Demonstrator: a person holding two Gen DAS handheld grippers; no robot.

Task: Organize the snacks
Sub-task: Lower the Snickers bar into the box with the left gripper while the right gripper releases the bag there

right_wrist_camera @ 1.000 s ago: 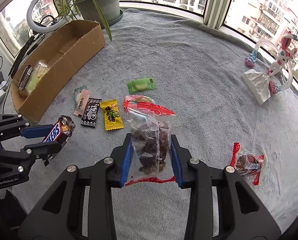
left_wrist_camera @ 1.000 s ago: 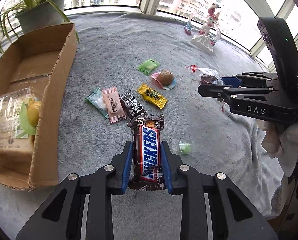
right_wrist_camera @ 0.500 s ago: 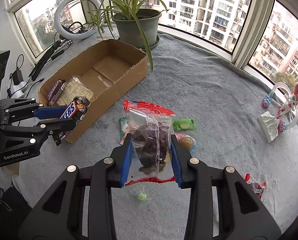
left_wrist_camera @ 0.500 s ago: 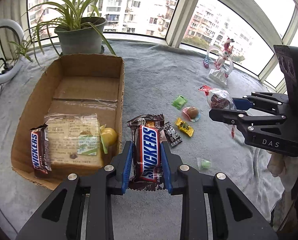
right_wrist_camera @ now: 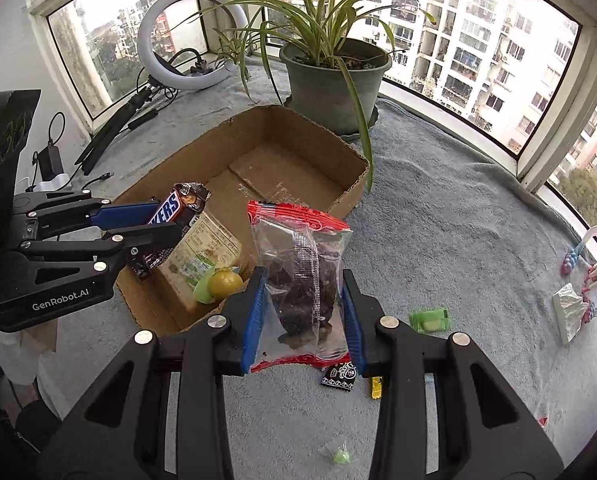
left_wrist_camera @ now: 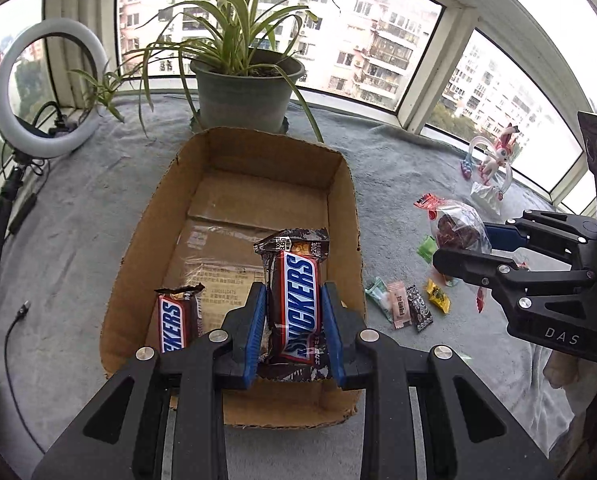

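Left wrist view: grey blanket [left_wrist_camera: 78, 220] covers a bay-window ledge, tower blocks outside. Potted plant [left_wrist_camera: 244, 96] at the back edge, ring light [left_wrist_camera: 46, 88] in the back left corner, pink figurine [left_wrist_camera: 494, 160] at the back right. Cardboard box [left_wrist_camera: 350, 216] just in front of the plant; a second Snickers [left_wrist_camera: 174, 320] lies at its near end. Left gripper [left_wrist_camera: 294, 320] clamped on a Snickers bar [left_wrist_camera: 296, 300], held over the box's near end. Loose candies [left_wrist_camera: 406, 304] on the blanket just beside the box's right wall.

Right wrist view: right gripper [right_wrist_camera: 302, 312] clenched on a clear bag of dark snacks [right_wrist_camera: 302, 280], above the blanket beside the box's right wall. A yellow ball [right_wrist_camera: 222, 284] lies in the box's near corner. Green packet [right_wrist_camera: 430, 320] sits right of the fingers; small green candy [right_wrist_camera: 340, 456] near the front edge.
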